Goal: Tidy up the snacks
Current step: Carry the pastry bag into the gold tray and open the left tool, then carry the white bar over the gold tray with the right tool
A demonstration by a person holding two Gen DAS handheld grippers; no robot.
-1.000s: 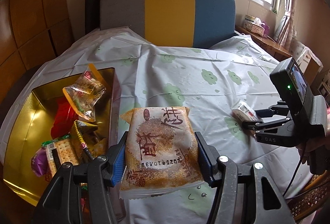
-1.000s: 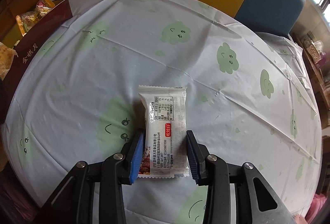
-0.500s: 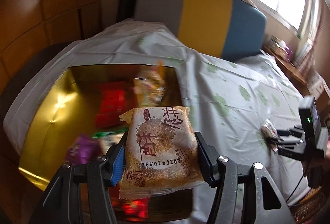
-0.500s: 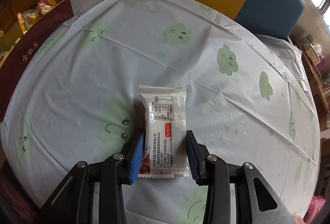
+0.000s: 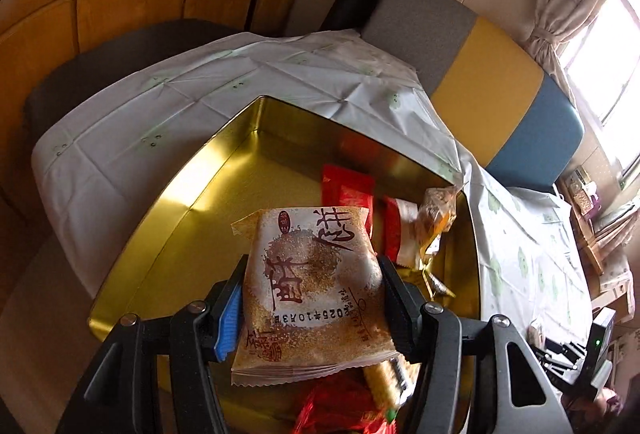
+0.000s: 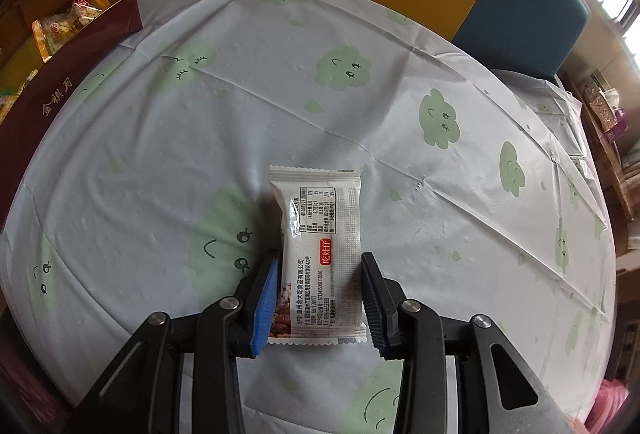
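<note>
My table wears a white cloth [image 6: 280,82] printed with green clouds, and a grey, yellow and blue bench [image 5: 492,74] stands behind it under a bright window.

My left gripper [image 5: 312,306] is clamped on a brown-and-white pastry pack [image 5: 308,290], both pads pressed into its sides. I hold it above the gold tin [image 5: 200,186], over the near part. Past the pack, red packets [image 5: 348,190] and a clear bag [image 5: 436,214] lie in the tin against its right wall. More wrappers show under my fingers, too blurred to name.

My right gripper [image 6: 318,302] straddles a white bar [image 6: 320,254] lying flat on the cloth, with the pads close to both sides. Whether they actually press it I cannot tell. The tin's maroon outer wall [image 6: 60,82] sits well off to the left, with a snack bag [image 6: 68,22] poking above it.
</note>
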